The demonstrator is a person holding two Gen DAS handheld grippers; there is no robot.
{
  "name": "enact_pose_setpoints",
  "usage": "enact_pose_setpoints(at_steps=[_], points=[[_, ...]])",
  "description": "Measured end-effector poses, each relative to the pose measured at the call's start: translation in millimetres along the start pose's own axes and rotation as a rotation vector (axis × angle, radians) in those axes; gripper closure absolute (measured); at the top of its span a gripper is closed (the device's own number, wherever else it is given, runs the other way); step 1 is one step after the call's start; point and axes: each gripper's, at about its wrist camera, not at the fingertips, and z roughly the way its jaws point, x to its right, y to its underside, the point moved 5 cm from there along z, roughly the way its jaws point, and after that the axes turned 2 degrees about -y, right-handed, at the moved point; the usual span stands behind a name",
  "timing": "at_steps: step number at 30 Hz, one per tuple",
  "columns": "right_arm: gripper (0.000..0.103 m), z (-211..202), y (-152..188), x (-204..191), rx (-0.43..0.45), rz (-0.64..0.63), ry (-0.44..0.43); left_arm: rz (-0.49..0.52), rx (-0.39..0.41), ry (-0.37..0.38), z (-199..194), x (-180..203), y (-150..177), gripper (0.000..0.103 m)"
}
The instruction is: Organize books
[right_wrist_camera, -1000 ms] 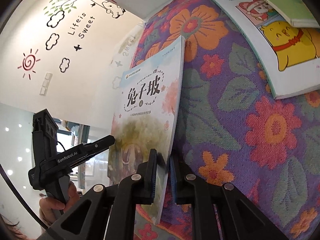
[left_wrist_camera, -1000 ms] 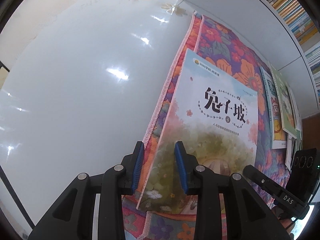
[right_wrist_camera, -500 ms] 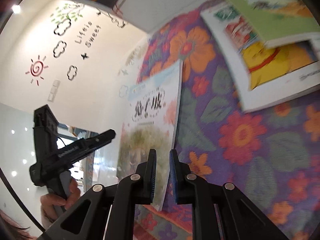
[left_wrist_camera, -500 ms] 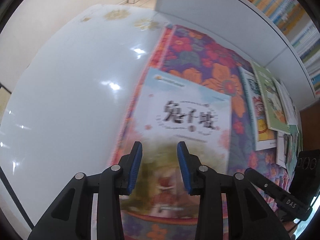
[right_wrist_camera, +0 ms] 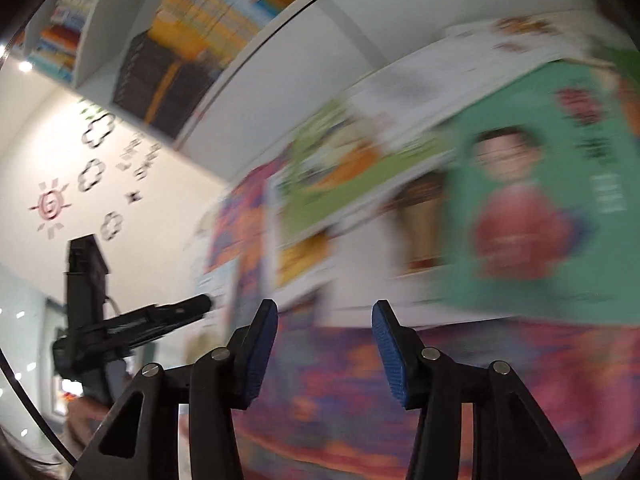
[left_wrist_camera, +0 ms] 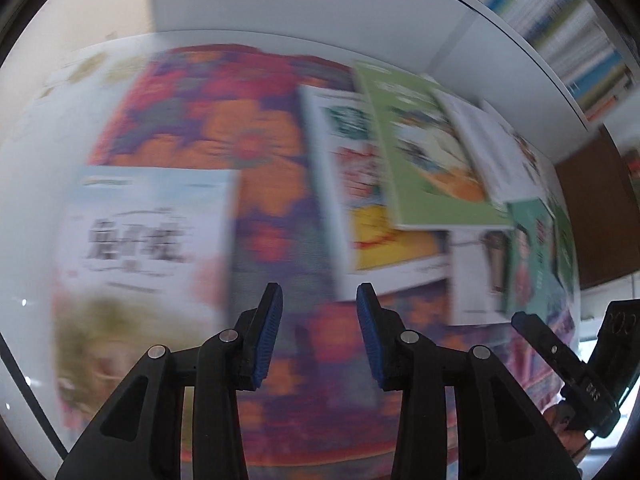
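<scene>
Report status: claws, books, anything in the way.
Left claw open, empty; right claw open, empty. Pale blue picture book flat on floral cloth, apart from overlapping book pile. Nothing between claws and pile; views motion-blurred.

The right gripper [right_wrist_camera: 325, 344] stood with jaws apart and nothing between them, low in the frame over the floral cloth [right_wrist_camera: 500, 380]. A blurred green book [right_wrist_camera: 540, 216] filled the right; the left gripper [right_wrist_camera: 202, 305] showed at lower left.

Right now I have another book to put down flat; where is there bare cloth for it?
A free strip of floral cloth runs between the pale blue book and the yellow-cover book, ahead of the left gripper. Farther right it is crowded: green book and teal book overlap others.
</scene>
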Motion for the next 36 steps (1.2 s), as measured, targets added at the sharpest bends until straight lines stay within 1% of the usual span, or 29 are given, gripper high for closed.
enact_pose_setpoints(at_steps=[3,6,10,11,13,14,18,20,24,27,29,31,34,36], points=[[0.055,-33,-9,38,0.051,0.035,0.047,0.053,-0.019,0.026,13,46,2,0.067],[0.055,-64,-16,73,0.087,0.044,0.108,0.097,-0.031,0.054,25,89,3,0.067],[0.055,-98,-30,109,0.129,0.054,0.160,0.150,-0.039,0.081,38,145,3,0.067],[0.055,-109,-35,121,0.150,0.055,0.184,0.161,-0.041,0.088,42,160,3,0.067],[0.055,-120,-45,132,0.183,0.054,0.220,0.184,-0.043,0.106,49,190,3,0.067],[0.055,-131,-52,143,0.218,0.053,0.249,0.192,-0.040,0.115,52,201,2,0.067],[0.055,-159,-75,185,0.310,0.082,0.319,0.233,-0.037,0.167,68,256,0,0.067],[0.055,-168,-85,208,0.333,0.095,0.354,0.254,-0.040,0.198,79,285,-1,0.067],[0.055,-182,-102,257,0.346,0.105,0.448,0.311,-0.037,0.239,105,344,-4,0.067],[0.056,-183,-109,283,0.325,0.114,0.475,0.334,-0.049,0.281,125,380,-6,0.067],[0.055,-181,-111,299,0.301,0.131,0.468,0.333,-0.060,0.310,135,396,-7,0.067],[0.055,-181,-113,307,0.291,0.140,0.465,0.330,-0.080,0.313,145,407,-6,0.067],[0.055,-180,-118,312,0.292,0.118,0.434,0.357,-0.064,0.305,148,418,-7,0.065],[0.055,-175,-123,311,0.272,0.102,0.407,0.376,-0.072,0.319,149,426,-6,0.065]])
